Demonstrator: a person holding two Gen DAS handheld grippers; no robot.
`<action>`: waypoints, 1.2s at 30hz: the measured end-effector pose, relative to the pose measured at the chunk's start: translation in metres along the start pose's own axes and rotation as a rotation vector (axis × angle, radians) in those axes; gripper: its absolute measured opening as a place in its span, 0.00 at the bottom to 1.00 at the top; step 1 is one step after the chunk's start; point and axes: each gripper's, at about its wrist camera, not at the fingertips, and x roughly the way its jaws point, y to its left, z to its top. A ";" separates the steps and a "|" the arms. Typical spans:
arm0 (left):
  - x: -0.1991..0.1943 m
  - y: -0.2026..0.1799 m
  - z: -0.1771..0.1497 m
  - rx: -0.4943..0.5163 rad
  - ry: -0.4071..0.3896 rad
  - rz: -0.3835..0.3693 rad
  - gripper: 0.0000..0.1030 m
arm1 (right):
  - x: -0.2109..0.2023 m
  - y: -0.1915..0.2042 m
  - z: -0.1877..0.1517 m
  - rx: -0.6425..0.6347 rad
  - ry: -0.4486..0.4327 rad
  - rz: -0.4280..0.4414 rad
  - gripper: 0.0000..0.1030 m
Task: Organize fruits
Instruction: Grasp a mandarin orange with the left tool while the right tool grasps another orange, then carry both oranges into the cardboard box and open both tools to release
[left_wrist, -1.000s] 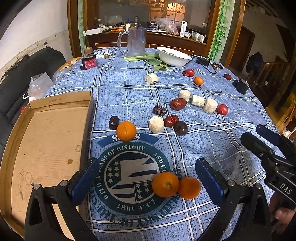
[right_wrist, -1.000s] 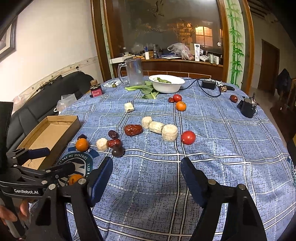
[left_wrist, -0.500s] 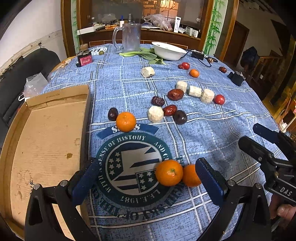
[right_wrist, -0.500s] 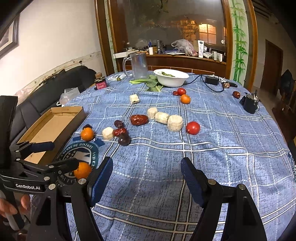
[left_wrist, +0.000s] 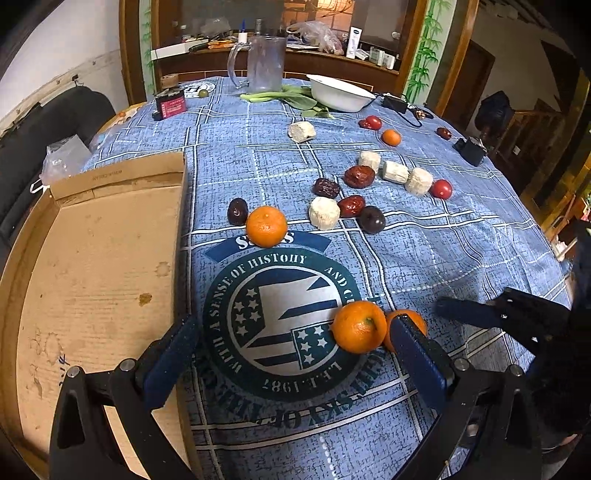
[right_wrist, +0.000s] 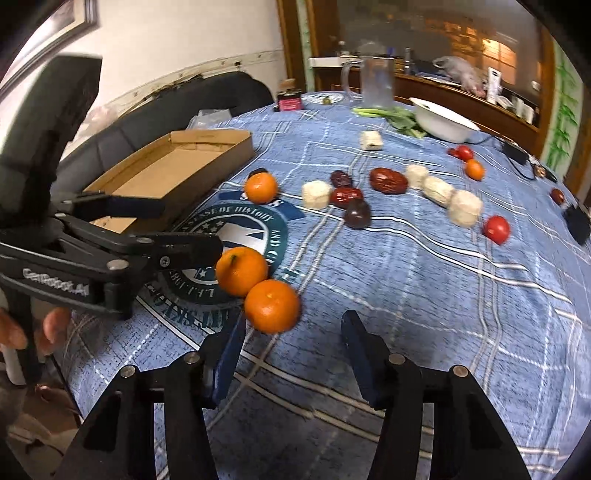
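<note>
Two tangerines lie touching on the blue cloth: the near one (left_wrist: 359, 326) (right_wrist: 241, 271) and its neighbour (left_wrist: 408, 321) (right_wrist: 272, 305). My left gripper (left_wrist: 295, 363) (right_wrist: 184, 229) is open, its right finger beside the near tangerine. My right gripper (right_wrist: 291, 354) (left_wrist: 465, 314) is open, just short of the neighbour tangerine. A third tangerine (left_wrist: 266, 226) (right_wrist: 261, 187) lies farther off beside a dark date (left_wrist: 237, 211). Dates (left_wrist: 359, 176), white chunks (left_wrist: 324, 212) and small red fruits (left_wrist: 441, 189) are scattered beyond.
An open cardboard box (left_wrist: 92, 266) (right_wrist: 173, 173) lies at the table's left edge. A white bowl (left_wrist: 340, 92), greens, a glass jug (left_wrist: 264, 62) and a red tin (left_wrist: 170, 105) stand at the far side. A black object (left_wrist: 471, 149) sits at the right.
My right gripper has swung left and down to the two tangerines. My left gripper has moved forward and left, so its right finger now stands by the near tangerine.
</note>
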 end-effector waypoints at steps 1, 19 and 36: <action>0.001 -0.001 0.000 0.002 0.004 0.001 1.00 | 0.004 0.001 0.001 -0.003 0.012 0.012 0.50; 0.028 -0.038 -0.003 0.092 0.055 0.013 0.97 | -0.026 -0.047 0.001 0.134 -0.025 -0.095 0.34; 0.023 -0.036 -0.001 0.065 0.041 0.027 0.33 | -0.028 -0.037 0.006 0.134 -0.049 -0.074 0.34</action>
